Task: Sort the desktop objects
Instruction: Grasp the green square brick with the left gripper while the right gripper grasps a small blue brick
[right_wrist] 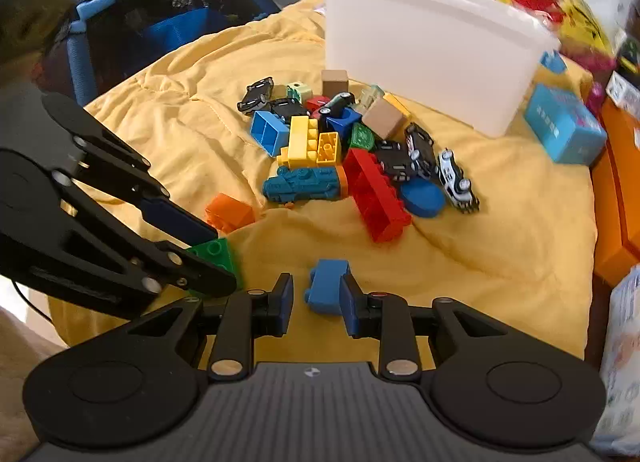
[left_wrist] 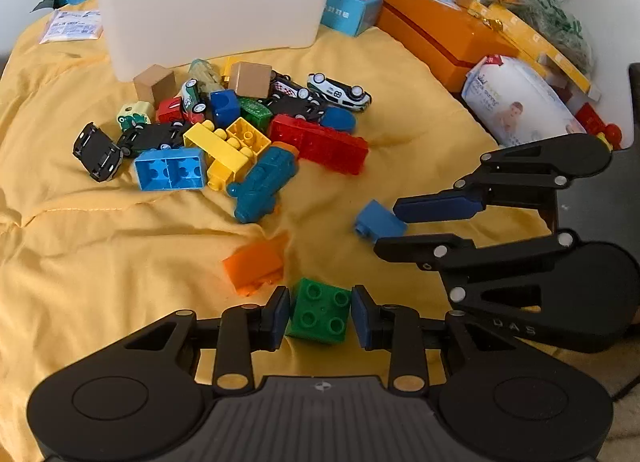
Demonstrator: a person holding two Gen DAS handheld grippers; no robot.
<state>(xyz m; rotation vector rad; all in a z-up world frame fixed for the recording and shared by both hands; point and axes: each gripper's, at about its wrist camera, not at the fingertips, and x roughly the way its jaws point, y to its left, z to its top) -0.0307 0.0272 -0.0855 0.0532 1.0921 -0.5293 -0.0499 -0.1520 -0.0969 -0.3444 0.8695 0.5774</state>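
Yellow quilt (left_wrist: 100,262) covers the work surface. At far left of the toy pile lies a black car (left_wrist: 97,152), overturned, with a light-blue brick (left_wrist: 170,169) just beside it, hollow side showing. Yellow bricks (left_wrist: 228,149) sit next, then a teal train (left_wrist: 264,181) tilted against them, a long red brick (left_wrist: 320,143) and a white racing car (left_wrist: 340,91) on its side. Two wooden cubes (left_wrist: 154,82) stand at the back of the pile, near the white bin (left_wrist: 208,9), which is upright behind it.

Nearer the cameras, an orange brick (left_wrist: 256,264) lies alone on the quilt. Left gripper (left_wrist: 320,312) brackets the green brick (left_wrist: 319,310), studs up; both pads look to be at its sides, though whether they press on it cannot be told. To the right, the blue brick (right_wrist: 326,286) lies between the right gripper's (right_wrist: 316,298) fingers, close to the right pad, with a clear gap to the left pad; jaws partly spread, not closed on it.

An orange box (left_wrist: 432,33) lies along the right edge, clutter on top.
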